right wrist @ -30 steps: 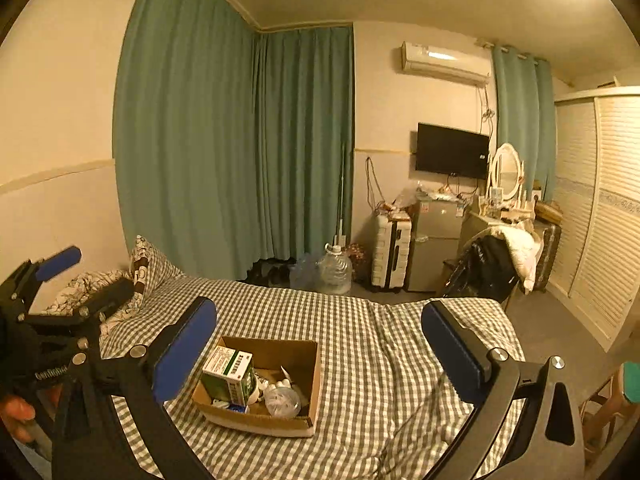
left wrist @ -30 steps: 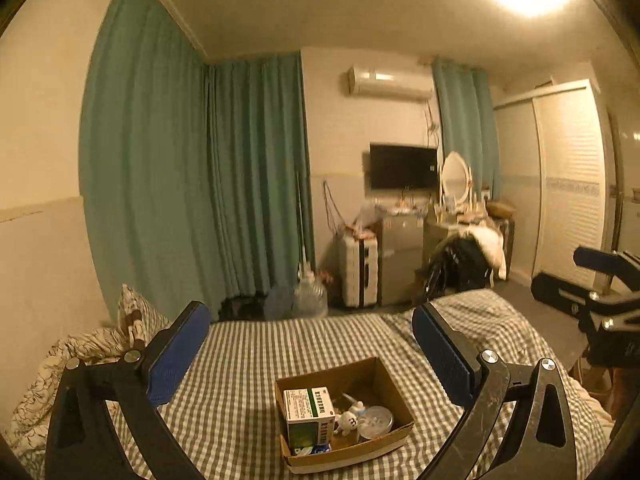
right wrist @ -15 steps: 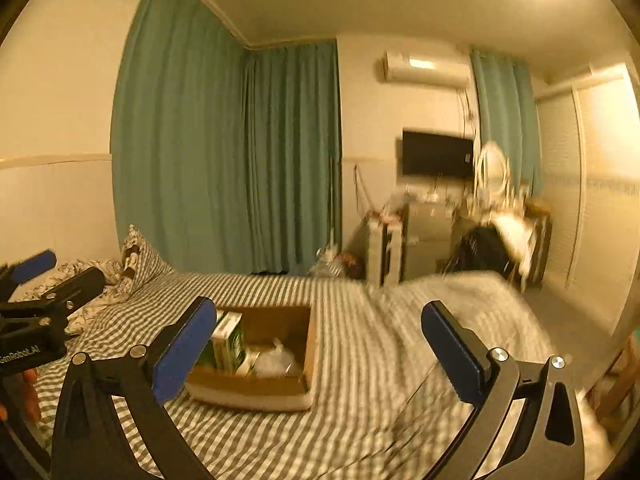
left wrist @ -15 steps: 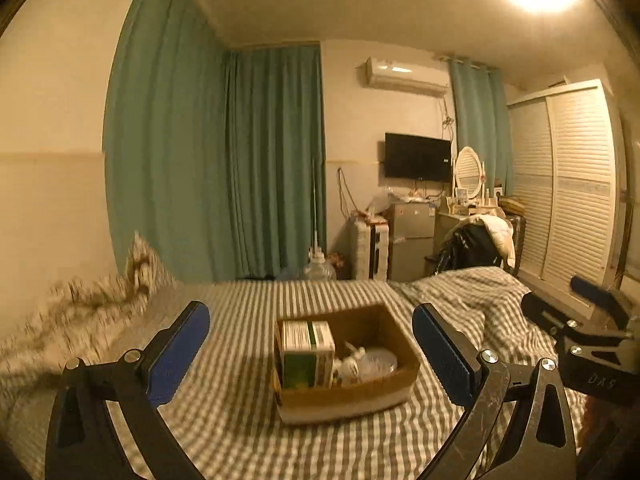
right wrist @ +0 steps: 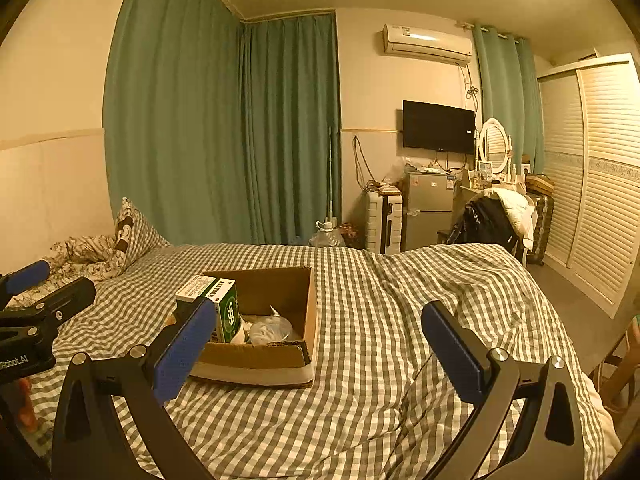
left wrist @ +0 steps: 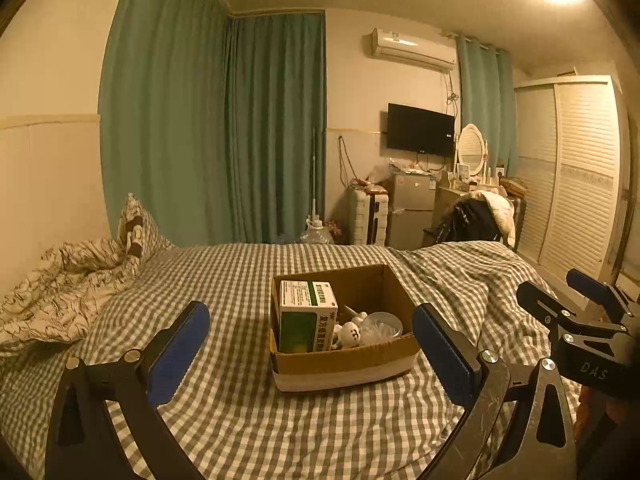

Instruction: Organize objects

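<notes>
Green curtains, louvred wardrobe

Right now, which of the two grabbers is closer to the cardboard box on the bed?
Left, by my judgement. The left gripper points straight at the cardboard box, framing it between open fingers. The right gripper is off to the box's right side, aimed mostly at bare checked bedding.

Open brown cardboard box sits flat on the gingham bed cover, flaps gone, pale band along its base; in the right wrist view it lies at about 9 o'clock from frame centre. Inside at its 9 o'clock side a green-and-white carton stands upright, top above the rim. Beside it at 3 o'clock: small white figurine, then a clear round lidded container, both lying low on the floor.
</notes>
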### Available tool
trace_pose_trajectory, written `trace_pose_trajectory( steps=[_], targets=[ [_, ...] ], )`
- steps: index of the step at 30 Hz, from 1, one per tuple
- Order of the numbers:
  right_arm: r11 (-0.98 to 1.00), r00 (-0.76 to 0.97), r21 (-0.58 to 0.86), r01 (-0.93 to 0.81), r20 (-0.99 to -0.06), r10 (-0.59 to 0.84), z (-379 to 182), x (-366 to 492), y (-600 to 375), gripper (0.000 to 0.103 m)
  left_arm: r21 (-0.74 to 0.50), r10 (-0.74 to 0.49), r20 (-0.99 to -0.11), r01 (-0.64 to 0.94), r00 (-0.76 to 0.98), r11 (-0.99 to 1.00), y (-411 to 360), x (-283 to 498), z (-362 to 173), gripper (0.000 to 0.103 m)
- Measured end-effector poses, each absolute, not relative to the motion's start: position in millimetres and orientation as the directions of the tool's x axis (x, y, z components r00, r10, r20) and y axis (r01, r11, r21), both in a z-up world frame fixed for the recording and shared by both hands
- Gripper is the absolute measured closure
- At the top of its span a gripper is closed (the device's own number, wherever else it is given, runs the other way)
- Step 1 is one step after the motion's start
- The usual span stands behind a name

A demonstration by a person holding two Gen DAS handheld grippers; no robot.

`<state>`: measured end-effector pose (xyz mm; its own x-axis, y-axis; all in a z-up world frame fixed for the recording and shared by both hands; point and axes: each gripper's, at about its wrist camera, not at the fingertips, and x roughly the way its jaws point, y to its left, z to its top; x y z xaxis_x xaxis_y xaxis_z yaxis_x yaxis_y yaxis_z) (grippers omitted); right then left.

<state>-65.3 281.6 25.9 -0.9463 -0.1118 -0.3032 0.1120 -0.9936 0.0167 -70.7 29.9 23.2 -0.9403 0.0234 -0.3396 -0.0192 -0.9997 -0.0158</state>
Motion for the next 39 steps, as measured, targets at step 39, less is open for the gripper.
trace_pose_trajectory(
  steps=[39],
  targets=[
    [-0.993,-0.94,0.016,0.117,-0.32,-0.116,23.0,-64.0,278.9,0.0,-0.002,0.015,-0.349,-0.015,-0.937,-1.0,35.3,-65.5,26.0,0.0]
  ],
)
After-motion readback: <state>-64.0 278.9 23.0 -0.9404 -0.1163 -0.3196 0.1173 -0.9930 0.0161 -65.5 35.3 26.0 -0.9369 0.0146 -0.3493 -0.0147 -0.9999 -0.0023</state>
